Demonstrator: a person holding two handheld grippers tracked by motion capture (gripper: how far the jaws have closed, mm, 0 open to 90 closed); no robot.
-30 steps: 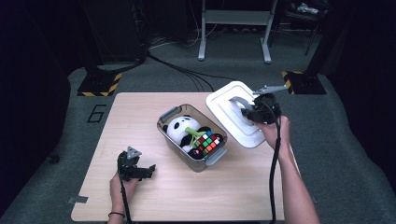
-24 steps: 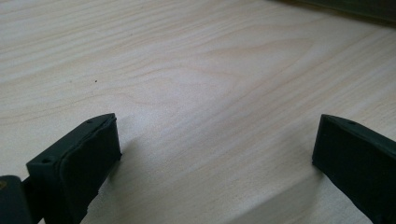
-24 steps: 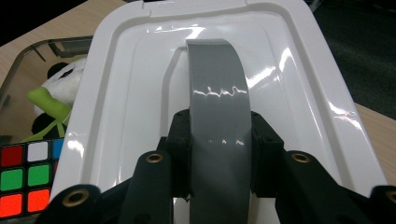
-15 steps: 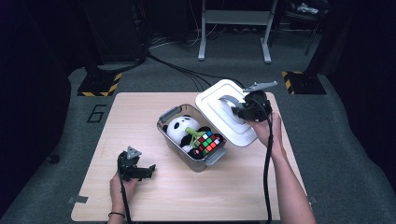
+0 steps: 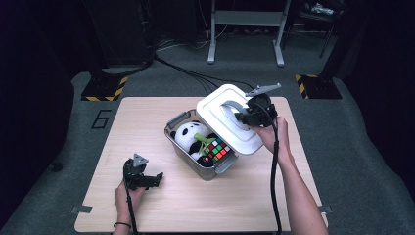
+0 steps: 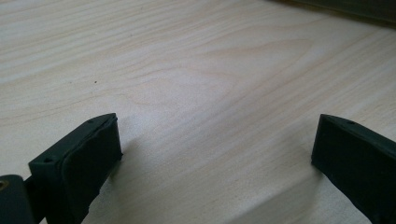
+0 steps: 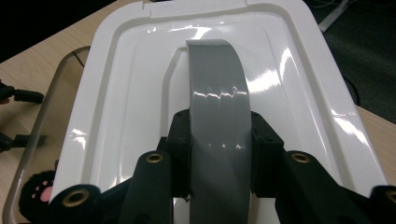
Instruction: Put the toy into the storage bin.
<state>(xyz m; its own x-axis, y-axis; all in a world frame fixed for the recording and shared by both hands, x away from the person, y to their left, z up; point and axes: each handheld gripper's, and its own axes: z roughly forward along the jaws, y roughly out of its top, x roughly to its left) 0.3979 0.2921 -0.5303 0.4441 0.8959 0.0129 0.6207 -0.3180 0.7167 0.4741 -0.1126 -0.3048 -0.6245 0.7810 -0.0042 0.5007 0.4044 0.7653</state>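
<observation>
Left gripper [image 5: 157,177] sits low at the near-left of the table [image 5: 147,117], same spot as a second ago, jaws spread wide with only bare wood between them in the left gripper view [image 6: 215,154]. Left hand [image 5: 128,196] behind it, unchanged.

Bin [image 5: 182,147] at table centre, clear grey, uncovered on its near-left part. Inside: panda [image 5: 187,134] toward the far-left end, green bit [image 5: 200,139] across it, cube [image 5: 218,151] at the near-right end. Contents have not moved.

Lid [image 5: 220,105], white, has shifted left since the earlier frames: a second ago it lay flat on the table right of the bin, now it is lifted and tilted, overlapping the bin's far-right side. Whether its edge touches the bin rim cannot be told.

Right gripper [image 5: 241,116] is clamped on the lid's grey handle [image 7: 217,121]; the right gripper view shows both jaws pressed against the strap's sides [image 7: 219,158]. Right hand [image 5: 272,136] has moved left with it.
</observation>
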